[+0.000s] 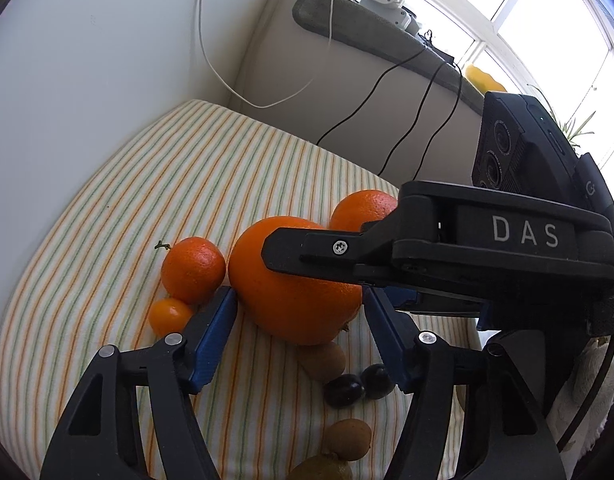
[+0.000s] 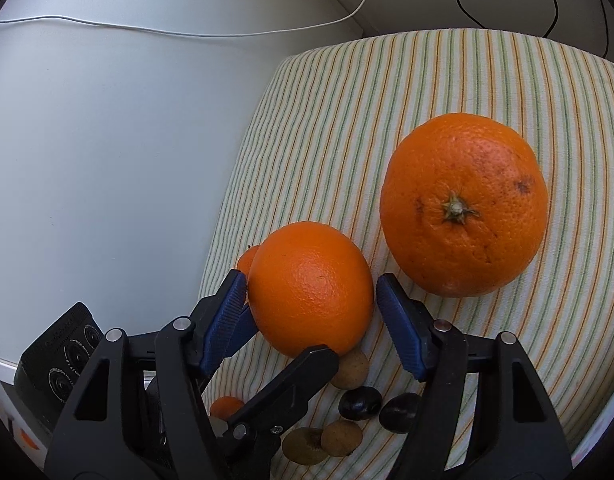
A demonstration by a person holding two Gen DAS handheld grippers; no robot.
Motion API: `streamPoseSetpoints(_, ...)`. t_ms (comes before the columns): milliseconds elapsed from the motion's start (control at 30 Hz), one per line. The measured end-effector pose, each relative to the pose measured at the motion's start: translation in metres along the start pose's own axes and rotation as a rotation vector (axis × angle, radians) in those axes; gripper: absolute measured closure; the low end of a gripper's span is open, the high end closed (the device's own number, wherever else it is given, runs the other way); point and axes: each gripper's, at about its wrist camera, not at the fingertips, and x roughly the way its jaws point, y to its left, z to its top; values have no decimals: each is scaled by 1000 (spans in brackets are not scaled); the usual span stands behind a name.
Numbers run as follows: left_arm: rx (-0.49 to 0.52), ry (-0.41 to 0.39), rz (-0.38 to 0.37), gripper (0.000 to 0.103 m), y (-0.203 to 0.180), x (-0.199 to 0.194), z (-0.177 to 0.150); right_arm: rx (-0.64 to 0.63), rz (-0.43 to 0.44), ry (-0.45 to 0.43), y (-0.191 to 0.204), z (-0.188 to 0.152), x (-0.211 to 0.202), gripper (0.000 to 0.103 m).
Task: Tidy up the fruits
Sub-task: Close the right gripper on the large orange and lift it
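Striped cloth point(image 1: 107, 200), left to right: tiny orange fruit point(image 1: 171, 316), mandarin point(image 1: 193, 268), orange point(image 1: 295, 304), big orange point(image 2: 463, 204). Both grippers straddle the orange, which sits on the cloth. Left gripper point(image 1: 298, 292): jaws apart, tips right at its sides. Right gripper point(image 2: 311, 278): jaws apart too, left pad touching it, right pad just off.

Bright orange citrus point(image 2: 311, 288) and dark purple-black grapes point(image 2: 359, 400) lie on a cream cloth point(image 2: 387, 92) with thin green and orange stripes, between blue finger pads point(image 2: 399, 328).
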Motion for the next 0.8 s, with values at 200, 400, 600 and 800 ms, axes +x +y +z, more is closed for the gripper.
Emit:
streamPoseSetpoints(200,16,-4,6,39,0,-3,-3,-19,-15,-13,7,-2,1,33)
streamPoseSetpoints(400,25,-22,7,39,-4,-7,-5,-37,-21,-28,22,-21,-5,34)
streamPoseSetpoints(600,37,-39,3,39,-11,-17,-7,-54,-13,-39,22,-28,-25,34)
streamPoseSetpoints(800,56,-61,-5,39,-25,-29,-10,-71,-8,-60,26,-39,-47,34)
